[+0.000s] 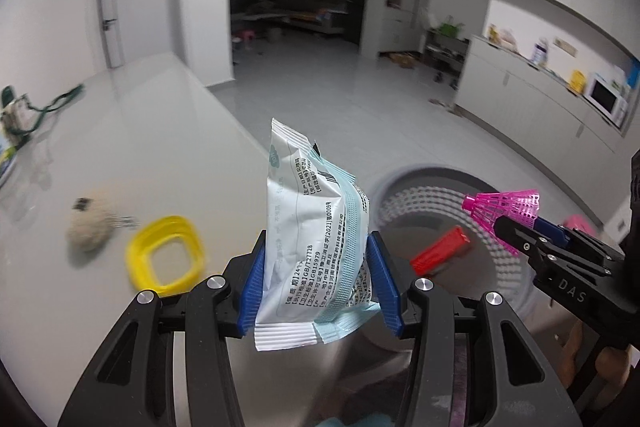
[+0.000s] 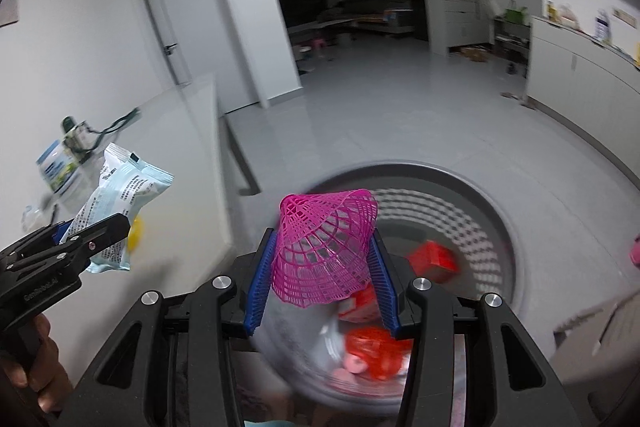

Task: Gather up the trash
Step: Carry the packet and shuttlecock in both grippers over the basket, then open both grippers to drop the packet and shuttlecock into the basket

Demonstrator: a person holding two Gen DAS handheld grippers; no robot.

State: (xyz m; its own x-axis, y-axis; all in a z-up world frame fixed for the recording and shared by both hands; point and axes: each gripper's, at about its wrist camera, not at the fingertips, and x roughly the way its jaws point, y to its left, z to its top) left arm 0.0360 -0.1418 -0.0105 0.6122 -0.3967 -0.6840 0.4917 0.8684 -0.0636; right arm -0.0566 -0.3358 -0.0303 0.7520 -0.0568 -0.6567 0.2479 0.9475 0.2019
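Nearest, w/ the gray bin (image 2: 492, 187) as the marker: the right gripper (image 2: 325, 267) is clenched on a pink mesh cone (image 2: 326, 247), prob. a plastic shuttlecock skirt, held right over the bin's mouth. It looks feather-light and springy, so the pads squeezing its flared sides should do, tho too hard a pinch could crush the lattice. Just left of the bin, the left gripper (image 1: 318, 275) grips a white-and-blue sealed packet (image 1: 312, 227) across its middle, above the table edge; it's soft, crinkly film, slick, so mid-body is the safe hold, not the crimped ends. Red bits (image 2: 434, 261) lie inside the bin already. Farther left on the table (image 1: 160, 155), only the left wrist view shows a yellow ring (image 1: 166, 255) and a beige fuzzy ball (image 1: 90, 231); only the right wrist view looks down into the bin's contents.
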